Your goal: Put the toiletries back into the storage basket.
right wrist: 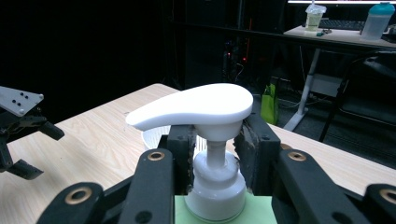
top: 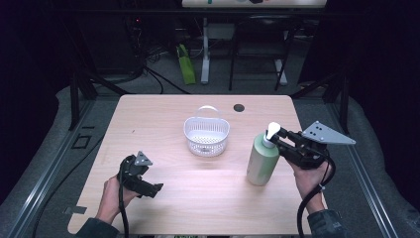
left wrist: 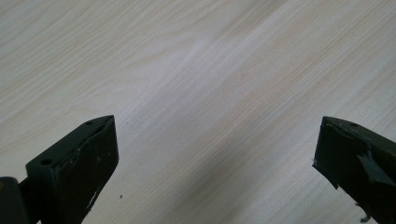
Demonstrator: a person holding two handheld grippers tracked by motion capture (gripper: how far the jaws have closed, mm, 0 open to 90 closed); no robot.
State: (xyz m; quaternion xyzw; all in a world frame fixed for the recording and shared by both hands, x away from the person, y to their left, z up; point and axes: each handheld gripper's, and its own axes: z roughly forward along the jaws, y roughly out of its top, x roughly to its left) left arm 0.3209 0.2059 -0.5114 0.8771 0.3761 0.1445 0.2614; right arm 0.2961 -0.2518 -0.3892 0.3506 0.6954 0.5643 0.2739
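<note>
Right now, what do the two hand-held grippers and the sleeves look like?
Left hand-held gripper and right hand-held gripper: black bodies, blocky black jaws, brass-coloured pivot pins, a grey three-cornered plate with small holes on top, a black cable trailing from each. Dark sleeve cuffs.

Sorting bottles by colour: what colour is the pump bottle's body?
Pale green body on the pump bottle, white pump head; clearest in the high view.

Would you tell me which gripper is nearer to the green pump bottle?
Right. The right gripper is shut on the green pump bottle at its neck, under the white pump head. The left gripper hovers open over bare table, far across from the bottle.
</note>
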